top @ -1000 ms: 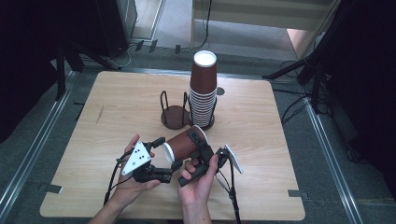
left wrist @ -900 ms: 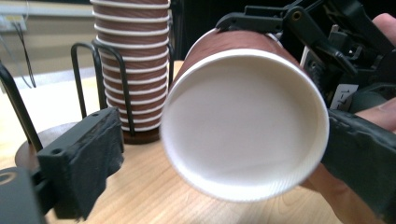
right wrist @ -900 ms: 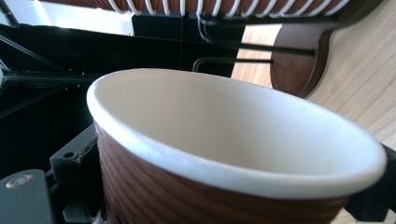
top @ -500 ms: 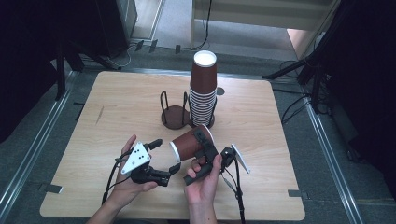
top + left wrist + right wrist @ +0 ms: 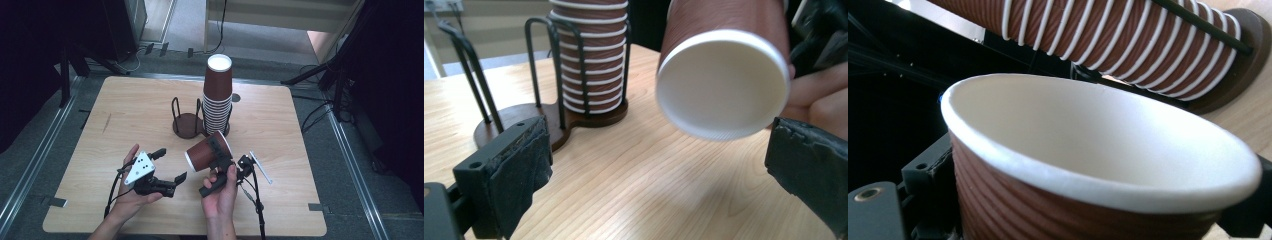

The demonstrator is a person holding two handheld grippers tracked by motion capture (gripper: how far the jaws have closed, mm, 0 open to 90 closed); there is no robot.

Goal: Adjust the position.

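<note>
Since the earlier frame, left gripper jaws have just been opening — now wide and empty, clear of the cup. Right gripper clamps that cup, tilted above the table, near the stack in its holder. Step: a single cup separated; next — likely seating it in the empty rack bay.

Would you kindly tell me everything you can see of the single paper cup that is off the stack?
The cup is brown ribbed paper with a white rolled rim and white inside. It looks empty and undamaged. It is held tipped on its side above the table, base toward the left gripper, whose open jaws stand clear of it. The right gripper is shut on its wall near the rim.
</note>
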